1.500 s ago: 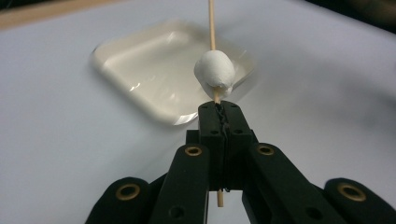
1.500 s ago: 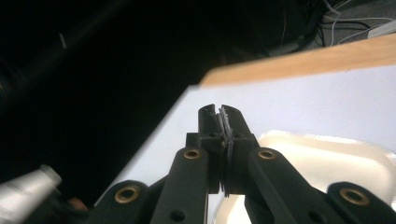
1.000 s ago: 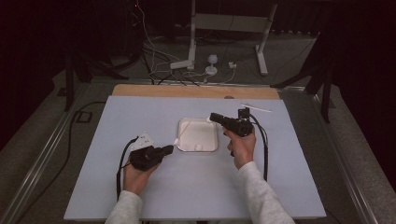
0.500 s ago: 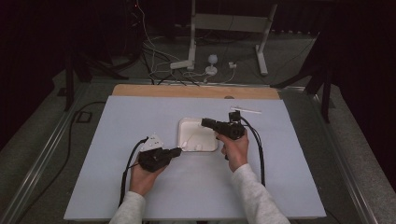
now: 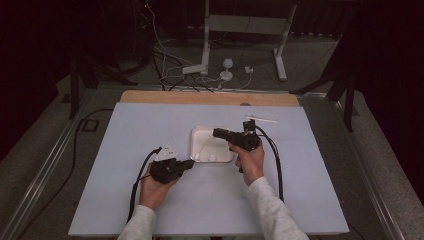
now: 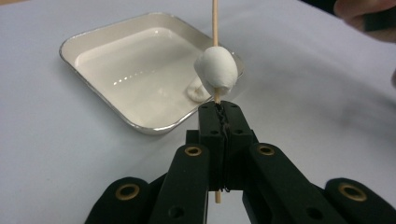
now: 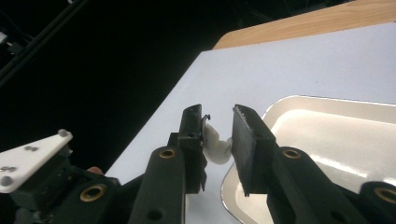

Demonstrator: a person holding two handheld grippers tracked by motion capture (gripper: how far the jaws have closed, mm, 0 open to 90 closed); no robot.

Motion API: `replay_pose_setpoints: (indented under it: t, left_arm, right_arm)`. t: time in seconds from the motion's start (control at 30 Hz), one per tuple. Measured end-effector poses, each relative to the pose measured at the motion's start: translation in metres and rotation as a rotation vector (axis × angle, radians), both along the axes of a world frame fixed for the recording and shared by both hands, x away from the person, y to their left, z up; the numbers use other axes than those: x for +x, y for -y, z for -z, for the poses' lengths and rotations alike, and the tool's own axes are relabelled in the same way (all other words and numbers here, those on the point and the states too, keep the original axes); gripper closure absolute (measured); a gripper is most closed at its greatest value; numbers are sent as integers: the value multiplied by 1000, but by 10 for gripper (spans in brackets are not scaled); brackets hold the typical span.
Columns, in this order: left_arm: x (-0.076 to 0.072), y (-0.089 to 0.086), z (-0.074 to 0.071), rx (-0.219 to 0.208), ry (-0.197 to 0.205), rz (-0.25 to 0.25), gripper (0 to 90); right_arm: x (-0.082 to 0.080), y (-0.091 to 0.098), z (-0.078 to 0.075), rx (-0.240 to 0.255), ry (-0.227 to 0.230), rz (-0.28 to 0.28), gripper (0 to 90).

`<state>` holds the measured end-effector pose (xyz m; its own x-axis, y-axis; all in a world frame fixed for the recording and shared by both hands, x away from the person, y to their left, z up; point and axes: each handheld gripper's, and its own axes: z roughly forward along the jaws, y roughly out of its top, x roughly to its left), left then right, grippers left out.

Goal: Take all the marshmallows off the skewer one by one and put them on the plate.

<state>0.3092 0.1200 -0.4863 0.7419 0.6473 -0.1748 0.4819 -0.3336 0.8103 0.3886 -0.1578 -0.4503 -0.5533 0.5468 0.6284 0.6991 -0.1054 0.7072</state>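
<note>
My left gripper is shut on a thin wooden skewer that stands up out of its jaws. A white marshmallow is threaded on it just above the jaw tips. In the high view this gripper sits at the near left corner of a white tray. My right gripper hovers over the tray near the skewer's upper end. Its jaws have just been opening and stand apart with nothing pressed between them. The marshmallow shows through the gap, farther off.
A small white blob lies in the tray's near corner. A white stick rests on the table behind the right gripper. A wooden strip runs along the table's far edge, with cables and stand legs beyond it.
The left gripper has shifted a little to the right, up to the tray's corner. The right gripper has drifted slightly left over the tray, and its jaws now stand wider apart.
</note>
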Motion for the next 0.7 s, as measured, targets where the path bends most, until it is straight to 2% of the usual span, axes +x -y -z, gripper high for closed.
replay_pose_setpoints:
  t: [0.17, 0.57, 0.7]
  left_arm:
    - [1, 3, 2, 29, -15, -9, 900]
    - [6, 4, 5, 30, -63, -43, 900]
    - [7, 5, 6, 35, -82, -39, 900]
  right_arm:
    - [0, -2, 1, 7, -4, -18, 720]
    - [-1, -5, 4, 5, -11, -59, 686]
    - [-1, -5, 3, 6, -12, -56, 663]
